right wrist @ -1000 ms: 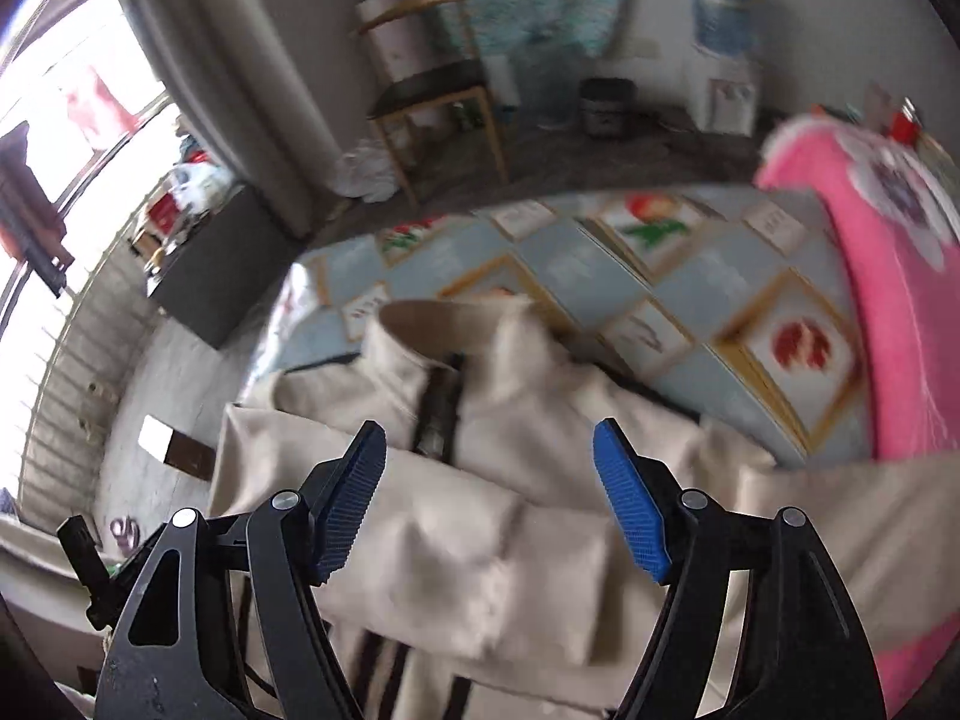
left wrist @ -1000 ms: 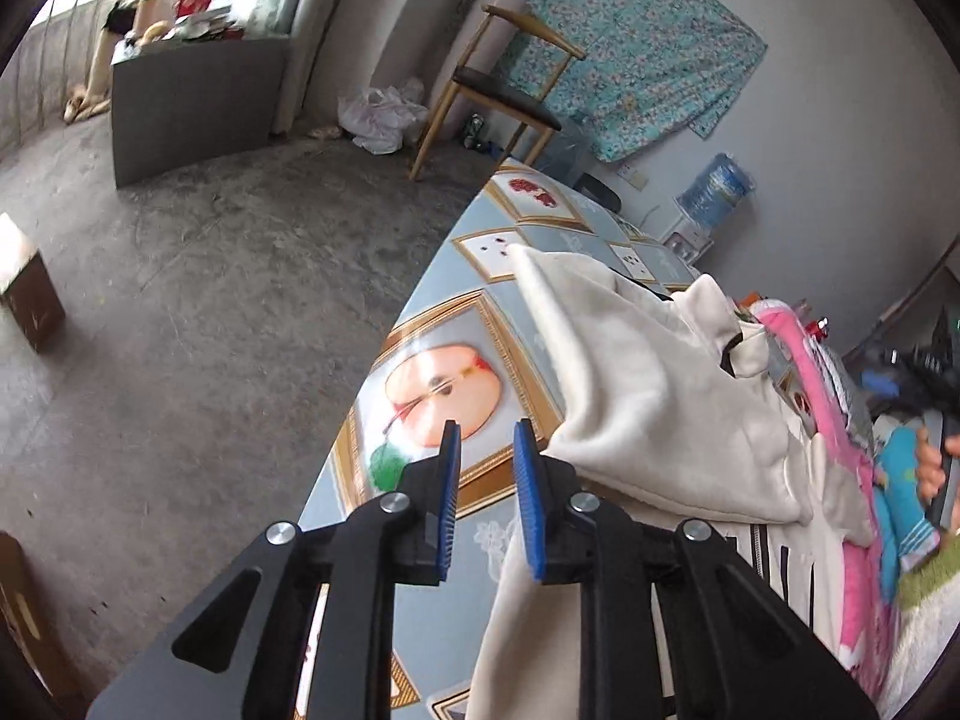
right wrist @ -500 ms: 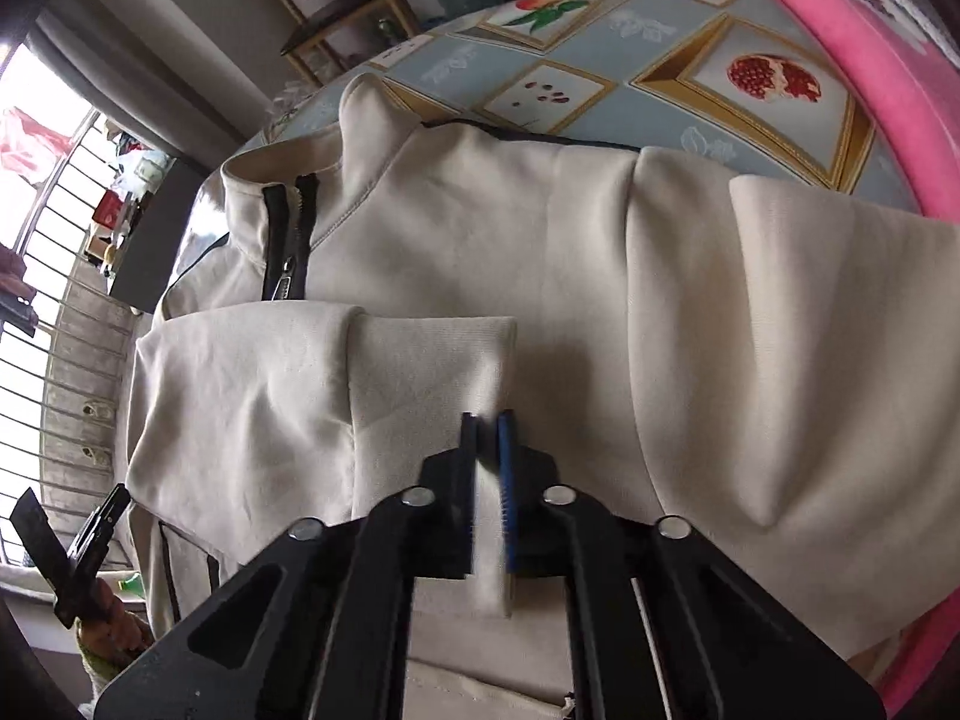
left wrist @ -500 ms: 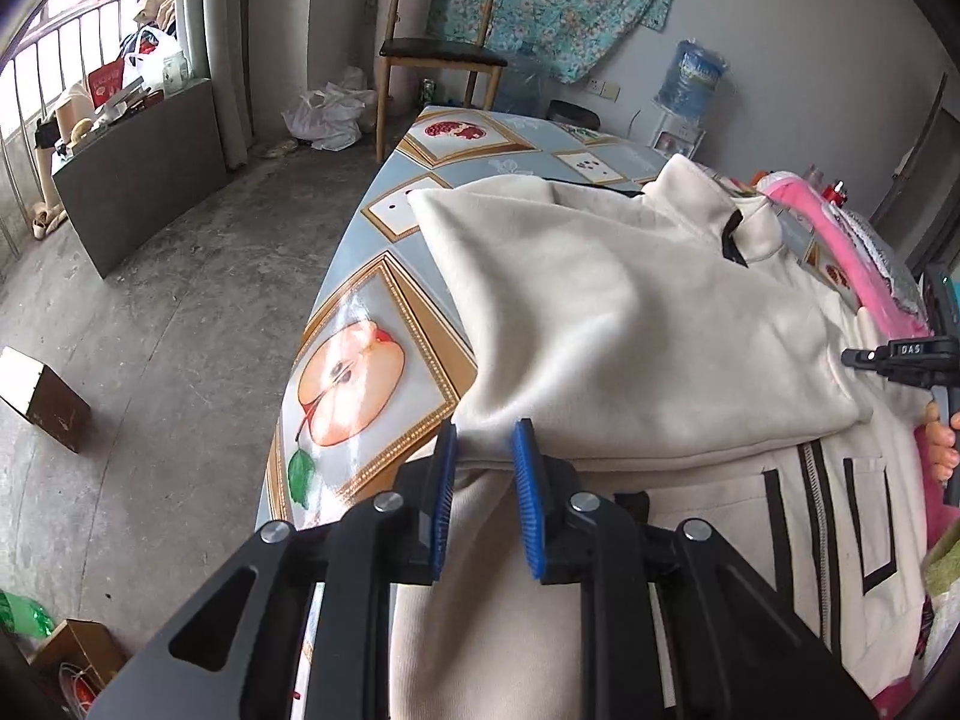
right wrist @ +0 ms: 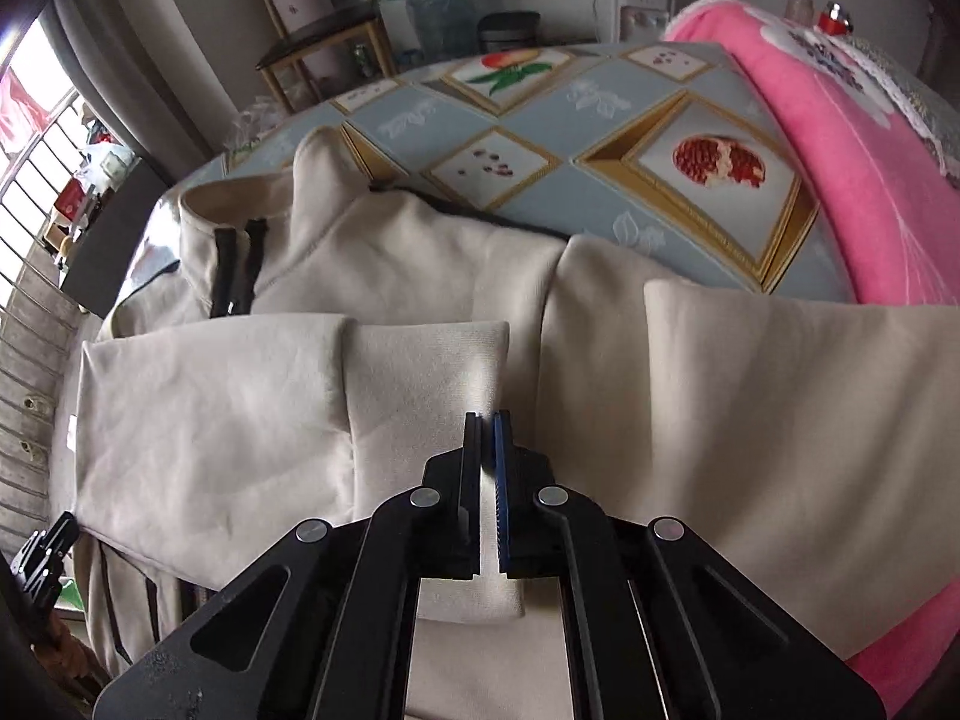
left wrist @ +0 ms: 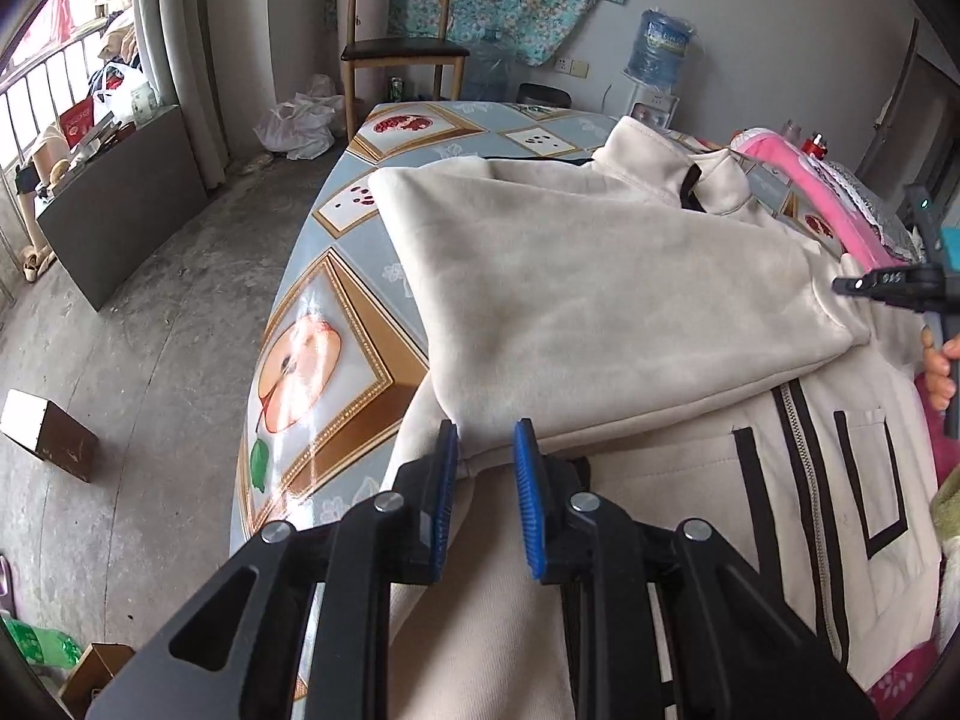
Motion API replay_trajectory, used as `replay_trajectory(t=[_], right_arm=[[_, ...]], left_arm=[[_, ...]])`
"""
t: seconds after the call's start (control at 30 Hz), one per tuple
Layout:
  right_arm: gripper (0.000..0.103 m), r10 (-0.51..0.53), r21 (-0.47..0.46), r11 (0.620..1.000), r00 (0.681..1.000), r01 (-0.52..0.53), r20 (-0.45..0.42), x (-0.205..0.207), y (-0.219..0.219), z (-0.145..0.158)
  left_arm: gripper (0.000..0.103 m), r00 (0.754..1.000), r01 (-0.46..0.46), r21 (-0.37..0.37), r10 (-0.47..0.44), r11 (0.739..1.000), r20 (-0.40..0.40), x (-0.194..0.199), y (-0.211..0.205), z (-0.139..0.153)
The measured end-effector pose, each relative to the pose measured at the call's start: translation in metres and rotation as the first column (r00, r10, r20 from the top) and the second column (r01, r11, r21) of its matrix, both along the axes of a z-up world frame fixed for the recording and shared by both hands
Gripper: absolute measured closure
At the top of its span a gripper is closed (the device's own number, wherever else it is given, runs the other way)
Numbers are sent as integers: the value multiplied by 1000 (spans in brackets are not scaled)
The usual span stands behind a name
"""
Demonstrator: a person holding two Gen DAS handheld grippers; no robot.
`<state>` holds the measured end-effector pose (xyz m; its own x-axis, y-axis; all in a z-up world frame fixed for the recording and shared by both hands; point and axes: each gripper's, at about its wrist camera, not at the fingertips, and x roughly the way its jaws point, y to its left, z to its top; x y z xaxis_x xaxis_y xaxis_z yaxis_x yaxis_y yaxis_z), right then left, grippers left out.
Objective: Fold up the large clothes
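A cream zip-up jacket [left wrist: 600,300] with black trim lies front up on a table with a fruit-print cloth [left wrist: 312,354]. One sleeve is folded across the chest. My left gripper [left wrist: 485,450] sits at the folded sleeve's lower edge near the table's left side, jaws a little apart with cloth between them. My right gripper [right wrist: 487,426] is shut on the ribbed cuff [right wrist: 432,372] of the folded sleeve, over the jacket's middle [right wrist: 210,396]. The collar and zip top [right wrist: 237,264] lie at the far left in the right wrist view.
A pink blanket [right wrist: 840,168] lies along the table's right side. A wooden chair [left wrist: 399,54], water jugs [left wrist: 660,42] and a white bag [left wrist: 300,126] stand beyond the far end. A small box [left wrist: 48,432] sits on the concrete floor at left.
The right gripper closed on the sleeve cuff and holds it over the jacket. The left gripper came in over the jacket to the sleeve's lower edge; its jaws have widened slightly.
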<state>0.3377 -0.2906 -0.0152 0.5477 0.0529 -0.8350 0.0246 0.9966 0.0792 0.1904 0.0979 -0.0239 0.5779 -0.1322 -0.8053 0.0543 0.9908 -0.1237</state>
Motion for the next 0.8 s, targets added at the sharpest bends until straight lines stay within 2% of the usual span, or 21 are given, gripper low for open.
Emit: replay_trajectory(t=[0.07,0.1,0.13,0.2,0.27,0.33,0.43,0.57,0.6,0.63,0.7,0.8], right_arm=[[91,-18,0,1000,1000,18,17,-4,-3,-2],[83,-29,-10,1000,999,29,34,-9,-4,3],[74,-34,-27,999,997,36,68,-16,-5,10],[67,-14,-74,997,989,24,144,-34,4,26],[66,52,-124,992,978,-27,203,-51,21,40],[57,148,-138,983,963,-119,226,-63,43,41],[53,252,-183,958,951,-220,177,-66,76,18],[51,245,-228,947,968,-225,61,-52,87,-29],[49,247,-236,946,965,-222,84,-57,86,-29],[49,248,-231,947,965,-225,79,-58,84,-29],[49,228,-201,957,972,-211,63,-57,79,-22],[45,220,-154,967,970,-203,100,-53,77,0]], left_arm=[[84,1000,-3,-36,4,999,10,-1,8,6],[84,1000,-14,-45,15,999,25,-2,14,13],[84,999,-22,-44,24,999,38,-1,19,18],[84,997,-49,-41,52,998,64,3,32,30],[84,994,-70,-70,76,995,75,14,44,39],[84,995,-73,-97,79,993,66,27,47,43],[84,1000,-3,-106,6,994,27,47,27,34],[84,995,40,-30,-42,999,-92,57,-3,-3],[84,993,34,8,-33,999,-111,56,-6,-13],[84,995,33,24,-31,999,-92,53,-7,-15],[84,995,38,32,-35,999,-89,52,-6,-12],[83,997,38,28,-36,999,-61,63,-7,1]])
